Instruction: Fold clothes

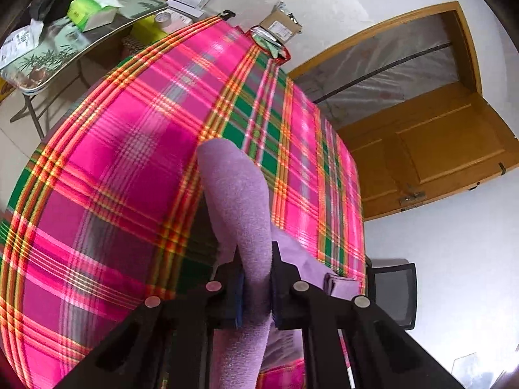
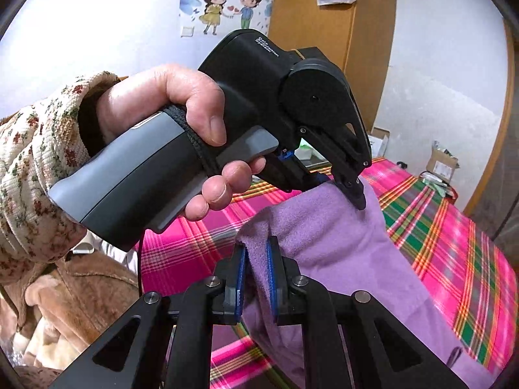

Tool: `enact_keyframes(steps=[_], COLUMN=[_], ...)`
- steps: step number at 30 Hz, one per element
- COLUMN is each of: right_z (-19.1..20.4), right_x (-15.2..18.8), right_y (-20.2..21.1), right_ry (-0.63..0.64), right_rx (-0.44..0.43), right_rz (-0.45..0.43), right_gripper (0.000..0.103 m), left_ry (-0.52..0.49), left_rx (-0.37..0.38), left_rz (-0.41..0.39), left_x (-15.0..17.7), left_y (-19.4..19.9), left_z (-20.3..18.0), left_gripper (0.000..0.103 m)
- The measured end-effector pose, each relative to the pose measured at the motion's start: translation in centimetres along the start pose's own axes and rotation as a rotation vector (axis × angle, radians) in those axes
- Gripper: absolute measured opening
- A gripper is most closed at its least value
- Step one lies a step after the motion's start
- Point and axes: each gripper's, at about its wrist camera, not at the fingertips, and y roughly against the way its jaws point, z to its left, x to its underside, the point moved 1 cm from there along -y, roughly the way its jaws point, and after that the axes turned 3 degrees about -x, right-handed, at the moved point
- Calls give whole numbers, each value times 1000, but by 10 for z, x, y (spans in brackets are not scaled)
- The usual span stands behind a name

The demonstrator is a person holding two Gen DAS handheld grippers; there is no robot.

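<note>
A purple fleece garment [image 2: 340, 253] lies partly on a bed with a pink, green and orange plaid cover [image 1: 113, 162]. My left gripper [image 1: 256, 259] is shut on a fold of the purple garment [image 1: 236, 194] and holds it up above the bed. In the right wrist view the left gripper [image 2: 358, 199] pinches the garment's upper edge. My right gripper [image 2: 256, 253] is shut on another edge of the same garment, close beside the left one. The rest of the cloth hangs and drapes to the right.
A folding table [image 1: 65, 48] with a tissue box [image 1: 90, 9] stands beyond the bed. Cardboard boxes [image 1: 279, 26] sit at the bed's far end. A wooden door [image 1: 438, 149] is at right. A brown coat [image 2: 65, 291] lies at left.
</note>
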Motion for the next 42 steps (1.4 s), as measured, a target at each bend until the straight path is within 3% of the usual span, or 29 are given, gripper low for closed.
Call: enact_keyframes(steps=[19,42], right_z=[-22,-79], right_x=[12,55], right_y=[83,160], right_ry=[-60,-216], right_rx=[82,176], right_rz=[-137,-166], right_gripper=[12,12], left_ry=[-82,-172], left_rx=[84,94], left_rz=[-26,90], left_x=[18,43], left_y=[-1,-71], left_z=[-97,-183], left_gripper=[12,12])
